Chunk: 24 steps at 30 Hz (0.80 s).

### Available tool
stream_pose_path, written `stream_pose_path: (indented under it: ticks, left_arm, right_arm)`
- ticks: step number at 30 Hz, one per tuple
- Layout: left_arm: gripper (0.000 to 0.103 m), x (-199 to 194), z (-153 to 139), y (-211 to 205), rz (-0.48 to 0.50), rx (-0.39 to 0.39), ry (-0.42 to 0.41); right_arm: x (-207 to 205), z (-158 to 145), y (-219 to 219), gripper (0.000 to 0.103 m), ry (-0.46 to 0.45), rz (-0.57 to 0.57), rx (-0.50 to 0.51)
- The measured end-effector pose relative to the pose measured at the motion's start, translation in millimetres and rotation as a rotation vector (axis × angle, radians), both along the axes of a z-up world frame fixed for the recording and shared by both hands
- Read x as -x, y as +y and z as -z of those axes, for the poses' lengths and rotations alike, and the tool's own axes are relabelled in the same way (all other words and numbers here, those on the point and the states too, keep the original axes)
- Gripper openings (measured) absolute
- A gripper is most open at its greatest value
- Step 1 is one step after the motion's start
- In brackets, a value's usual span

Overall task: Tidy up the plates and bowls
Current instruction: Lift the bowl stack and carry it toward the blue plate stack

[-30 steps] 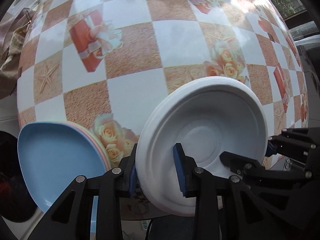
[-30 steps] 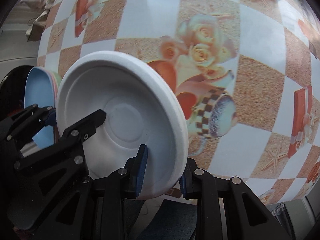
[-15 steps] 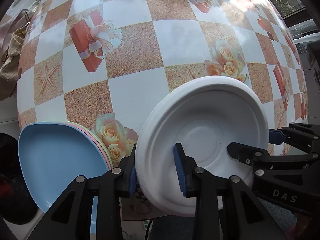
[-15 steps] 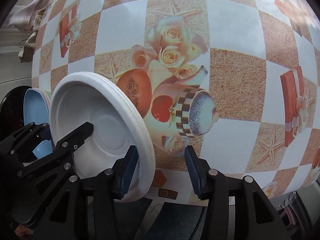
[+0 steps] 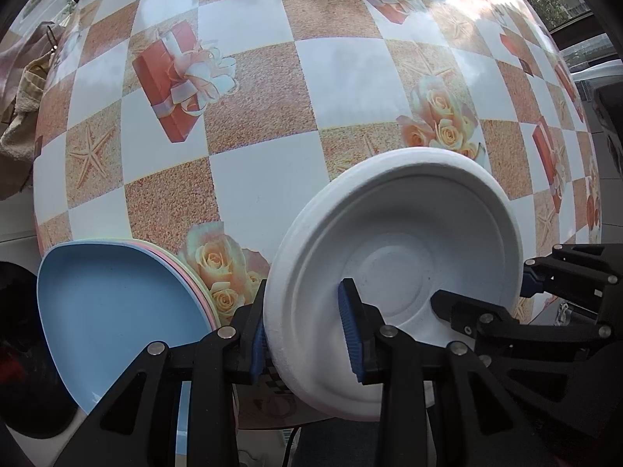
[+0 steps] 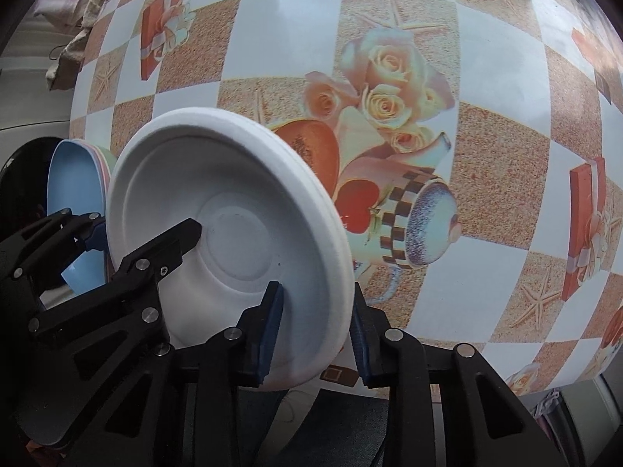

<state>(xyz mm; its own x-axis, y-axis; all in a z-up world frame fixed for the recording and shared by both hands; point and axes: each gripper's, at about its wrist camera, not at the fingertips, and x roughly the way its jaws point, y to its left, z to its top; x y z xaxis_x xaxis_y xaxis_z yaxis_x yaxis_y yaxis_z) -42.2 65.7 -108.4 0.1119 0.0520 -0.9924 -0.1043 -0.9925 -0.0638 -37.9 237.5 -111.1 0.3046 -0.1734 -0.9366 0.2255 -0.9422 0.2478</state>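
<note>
A white foam bowl (image 5: 393,264) is held tilted above the checkered table; it may be a nested stack. My left gripper (image 5: 305,334) is shut on its left rim. My right gripper (image 6: 315,330) is shut on the opposite rim of the same white bowl (image 6: 229,229). The right gripper shows at the right edge of the left wrist view (image 5: 553,303); the left gripper shows at the left of the right wrist view (image 6: 105,257). A stack of plates, blue on top (image 5: 117,311), lies at the table's near left edge, also in the right wrist view (image 6: 74,171).
The table (image 5: 342,70) has a patterned cloth of white and sandy squares with roses and gift boxes. Cloth bags (image 5: 19,116) hang past its left edge. A dark round object (image 5: 15,330) sits below the plate stack.
My right gripper, which had opened and come off the bowl's rim half a second ago, is shut on the rim again. The left gripper kept its hold.
</note>
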Motion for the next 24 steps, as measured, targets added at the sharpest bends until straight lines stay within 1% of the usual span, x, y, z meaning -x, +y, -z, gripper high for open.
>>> stream_pose_path:
  ticks: [1,5,6,9,10,13,14,15,17,18,19,24]
  left_arm:
    - [0.037,-0.4,0.1,-0.2,-0.002,0.000,0.000]
    - [0.037,-1.5,0.5,-0.4,-0.001,0.000,0.000]
    - [0.038,-1.4,0.8,-0.2,0.001,0.001,0.000]
    - [0.039,-1.5,0.9,-0.1,0.000,0.003,0.000]
    - [0.039,-1.5,1.0,0.2,0.001,0.003,0.000]
    - [0.039,-1.5,1.3,0.9,0.003,0.003,-0.001]
    - [0.039,-1.3,1.4,0.9,0.002,0.001,-0.003]
    - [0.039,-1.3,1.6,0.8,0.002,0.000,-0.003]
    - [0.038,-1.0,1.5,1.2,0.005,-0.001,-0.004]
    - [0.036,-1.0,1.3,1.7,0.008,-0.005,-0.005]
    - [0.036,-1.1,0.6,3.0,0.015,-0.003,-0.004]
    - [0.036,-1.9,-4.3,1.9,0.015,-0.010,-0.013]
  right_arm:
    - [-6.0,-5.2,-4.3,0.034,0.000,-0.001,0.000]
    - [-11.1,0.1,-6.8,0.034,-0.005,0.000,-0.001]
    - [-5.1,0.8,-3.3,0.034,-0.006,-0.001,-0.001]
    - [-6.4,5.8,-9.7,0.034,-0.007,0.000,-0.004]
    - [0.3,0.1,-0.6,0.035,-0.009,-0.003,-0.003]
    - [1.6,0.4,-0.1,0.035,-0.015,-0.003,-0.006]
    - [2.9,8.1,2.1,0.035,-0.016,-0.002,-0.006]
    - [2.8,8.0,1.5,0.035,-0.017,-0.001,-0.007]
    - [2.0,6.4,0.4,0.034,-0.015,-0.003,-0.006]
    - [1.2,5.6,-0.6,0.033,-0.014,-0.005,-0.005]
    - [0.9,4.0,-1.4,0.031,-0.014,-0.006,-0.006]
    - [1.0,-5.2,-1.8,0.030,-0.013,0.002,-0.003]
